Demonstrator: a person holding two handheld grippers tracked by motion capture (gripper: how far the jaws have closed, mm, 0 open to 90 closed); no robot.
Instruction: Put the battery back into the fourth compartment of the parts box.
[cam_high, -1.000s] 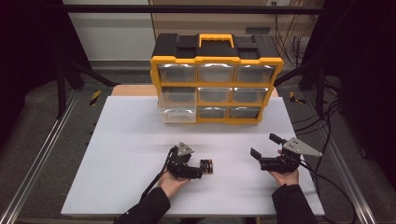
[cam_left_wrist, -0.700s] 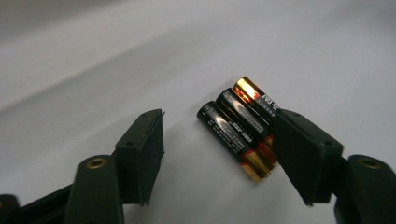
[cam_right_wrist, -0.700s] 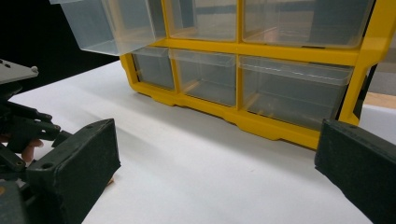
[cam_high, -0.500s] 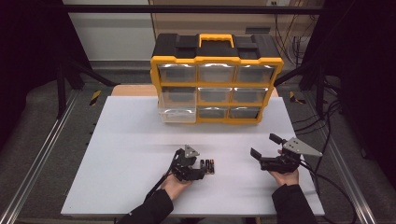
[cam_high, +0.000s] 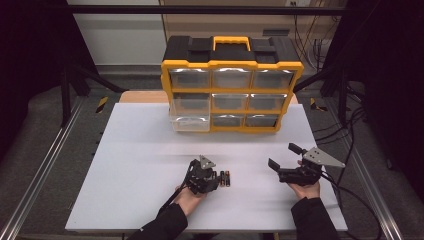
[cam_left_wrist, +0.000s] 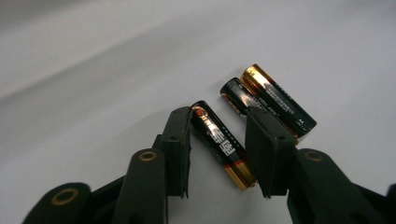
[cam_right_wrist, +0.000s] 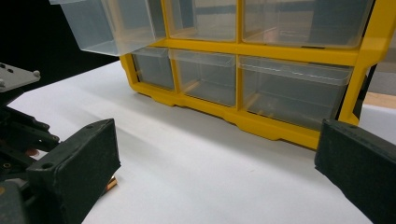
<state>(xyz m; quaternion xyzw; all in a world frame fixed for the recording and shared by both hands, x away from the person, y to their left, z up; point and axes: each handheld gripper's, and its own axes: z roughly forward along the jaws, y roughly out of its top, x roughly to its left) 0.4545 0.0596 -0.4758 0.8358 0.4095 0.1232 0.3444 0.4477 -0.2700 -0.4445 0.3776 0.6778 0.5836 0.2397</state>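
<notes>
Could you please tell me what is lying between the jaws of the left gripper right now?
One battery lies on the white table between the open jaws of the left gripper. Two more batteries lie beside it, just outside; one jaw covers part of them.

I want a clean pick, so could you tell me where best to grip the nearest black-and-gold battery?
Grip the black-and-gold cylindrical battery across its black mid-body, coming from above as the left tongs now straddle it. It lies flat on the white tabletop, with two neighbouring batteries close beside one jaw.

Batteries (cam_left_wrist: 243, 116) on table (cam_high: 140, 150), before drawer cabinet (cam_high: 231, 85)
</notes>
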